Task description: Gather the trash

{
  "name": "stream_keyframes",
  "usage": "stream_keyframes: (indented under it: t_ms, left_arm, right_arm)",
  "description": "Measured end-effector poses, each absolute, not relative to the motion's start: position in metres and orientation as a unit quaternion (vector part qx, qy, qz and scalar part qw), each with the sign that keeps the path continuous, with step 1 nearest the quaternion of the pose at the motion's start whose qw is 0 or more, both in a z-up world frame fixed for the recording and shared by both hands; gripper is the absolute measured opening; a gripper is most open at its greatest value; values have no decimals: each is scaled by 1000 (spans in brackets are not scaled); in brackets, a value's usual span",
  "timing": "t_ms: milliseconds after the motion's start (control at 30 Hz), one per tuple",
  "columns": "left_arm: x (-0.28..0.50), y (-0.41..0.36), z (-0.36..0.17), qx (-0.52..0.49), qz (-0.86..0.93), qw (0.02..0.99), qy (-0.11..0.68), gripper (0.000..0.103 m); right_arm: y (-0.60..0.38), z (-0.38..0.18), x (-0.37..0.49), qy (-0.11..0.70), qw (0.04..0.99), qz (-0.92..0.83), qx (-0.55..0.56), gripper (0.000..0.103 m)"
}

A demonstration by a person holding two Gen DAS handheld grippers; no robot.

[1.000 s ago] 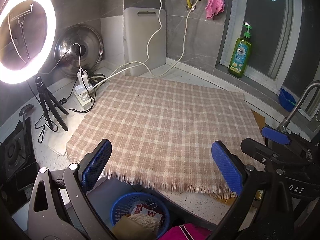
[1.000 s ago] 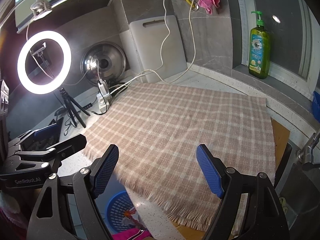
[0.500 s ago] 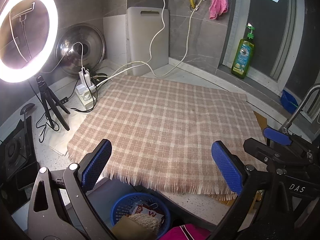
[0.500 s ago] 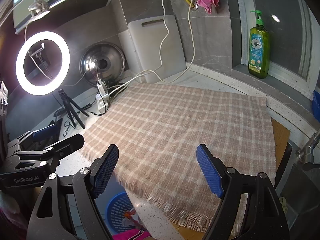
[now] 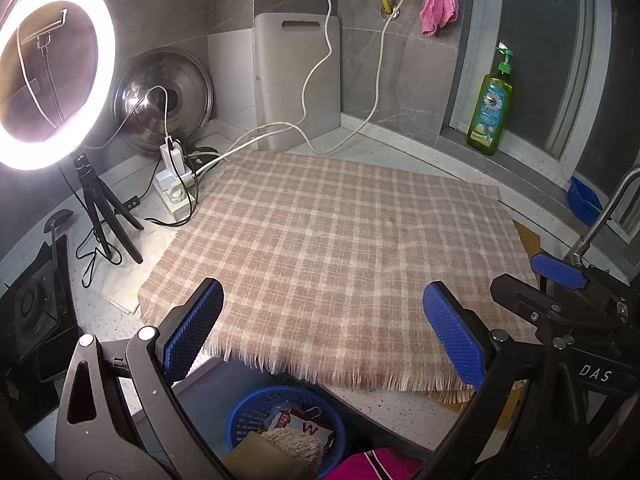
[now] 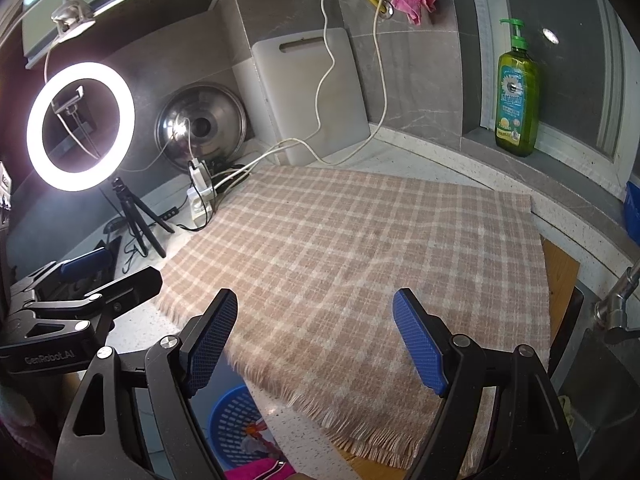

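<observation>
Count: two hand-held grippers, one cloth, one basket, one ring light, one lid, one cutting board, one soap bottle, one pink rag.

The plaid cloth (image 5: 332, 256) lies flat on the counter (image 5: 404, 152), its fringed edge at the counter's near rim. No loose trash shows on it. The blue basket (image 5: 256, 408) stands below that rim, on the floor side, with paper and wrapper trash (image 5: 300, 426) inside. It sits under and between the fingers of the left hand-held gripper (image 5: 324, 332); in the right wrist view the basket (image 6: 232, 412) is low and left of the right hand-held gripper (image 6: 314, 340).

Left hand-held gripper: jaws wide apart, nothing between the pads, touching nothing, poised over the cloth's near edge. Right hand-held gripper: jaws wide apart, empty, likewise above the cloth.

Ring light (image 5: 52, 76), lid (image 5: 164, 100), board (image 5: 298, 80) and bottle (image 5: 490, 116) stand along the back.
</observation>
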State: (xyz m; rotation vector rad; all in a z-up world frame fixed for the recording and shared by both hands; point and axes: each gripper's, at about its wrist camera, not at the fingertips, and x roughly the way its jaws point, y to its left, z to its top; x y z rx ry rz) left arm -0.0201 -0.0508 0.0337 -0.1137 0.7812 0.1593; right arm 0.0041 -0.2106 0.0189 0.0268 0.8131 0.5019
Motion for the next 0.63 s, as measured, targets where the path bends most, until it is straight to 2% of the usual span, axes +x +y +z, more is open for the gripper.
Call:
stream_keyframes:
  t_ms: [633]
  left_arm:
    - [-19,-51,29,-33,84,922,375,102]
  right_arm:
    - [-212,13,5,401,884,238,14,80]
